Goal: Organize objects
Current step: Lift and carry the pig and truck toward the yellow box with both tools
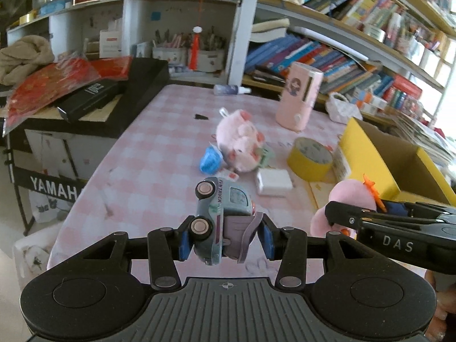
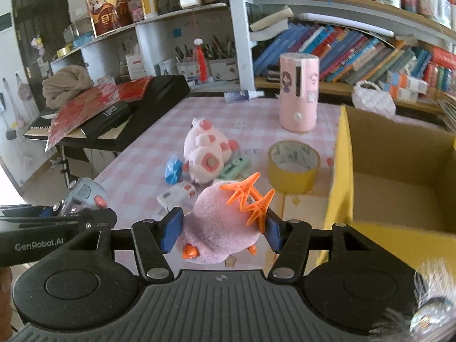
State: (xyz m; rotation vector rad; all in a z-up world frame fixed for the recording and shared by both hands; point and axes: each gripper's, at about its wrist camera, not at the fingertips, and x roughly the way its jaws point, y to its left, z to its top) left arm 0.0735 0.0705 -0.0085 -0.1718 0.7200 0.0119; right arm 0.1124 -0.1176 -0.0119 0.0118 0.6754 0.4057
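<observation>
Beside the box | left gripper is pinching the toy car | right gripper is pinching the pink plush toy | both probably going in the box

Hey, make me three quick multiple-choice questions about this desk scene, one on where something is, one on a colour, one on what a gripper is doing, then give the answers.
1. Where does the roll of tape lie?
A. on the table beside the cardboard box
B. inside the box
C. on the bookshelf

2. What colour are the feet of the plush bird in the right gripper?
A. green
B. orange
C. black

3. What is the left gripper doing?
A. standing open with nothing in it
B. gripping the tape
C. gripping a toy car

Answers: 1 A, the tape sits on the checked cloth just left of the box. 2 B, both webbed feet are orange. 3 C, the blue pads press on the car.
</observation>
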